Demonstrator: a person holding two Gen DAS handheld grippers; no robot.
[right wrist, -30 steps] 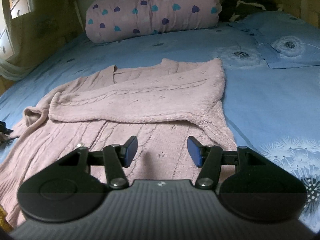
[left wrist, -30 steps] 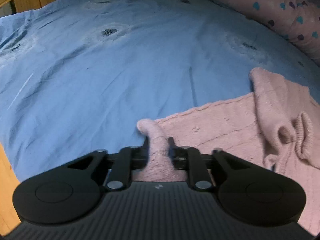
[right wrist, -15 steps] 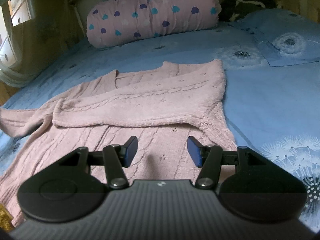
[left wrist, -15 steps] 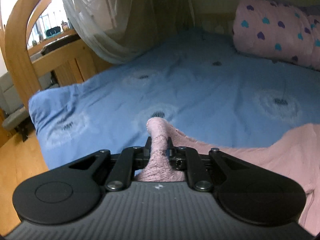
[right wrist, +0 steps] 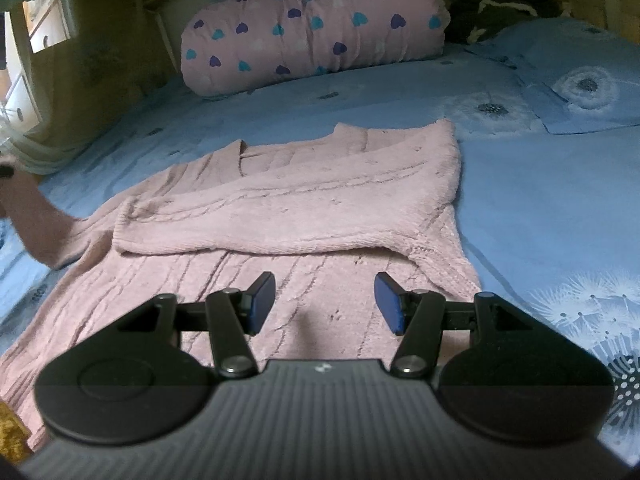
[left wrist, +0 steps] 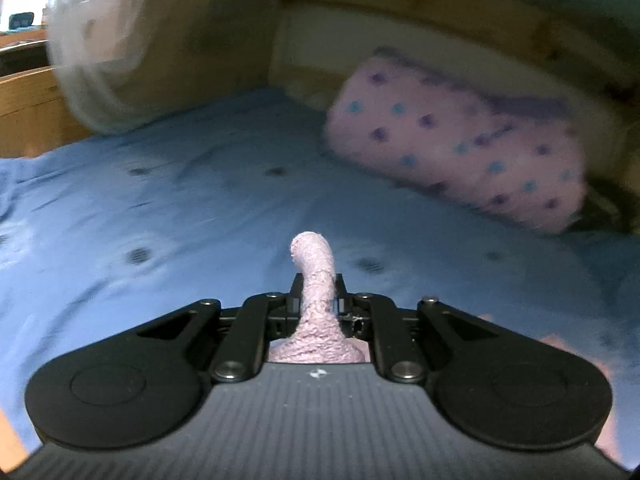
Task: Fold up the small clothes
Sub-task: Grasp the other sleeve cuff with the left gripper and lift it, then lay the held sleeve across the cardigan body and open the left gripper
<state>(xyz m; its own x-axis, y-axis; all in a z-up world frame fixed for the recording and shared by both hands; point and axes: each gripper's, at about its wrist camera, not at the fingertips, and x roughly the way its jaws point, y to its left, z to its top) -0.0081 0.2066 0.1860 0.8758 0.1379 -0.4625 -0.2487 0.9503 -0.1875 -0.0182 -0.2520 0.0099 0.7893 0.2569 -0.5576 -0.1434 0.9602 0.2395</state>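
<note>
A pink knitted sweater lies spread on the blue bed sheet, its right sleeve folded across the body. My left gripper is shut on the end of the sweater's left sleeve, whose cuff sticks up past the fingers. In the right wrist view that sleeve is lifted off the bed at the far left. My right gripper is open and empty, low over the sweater's lower hem.
A pink pillow with heart print lies at the head of the bed; it also shows in the left wrist view. A blue pillow is at the right. A wooden bed frame and netting stand at the left.
My left gripper has lifted the sleeve off the bed and swung toward the pillow; its view is blurred by motion. My right gripper has stayed open and nearly still.
</note>
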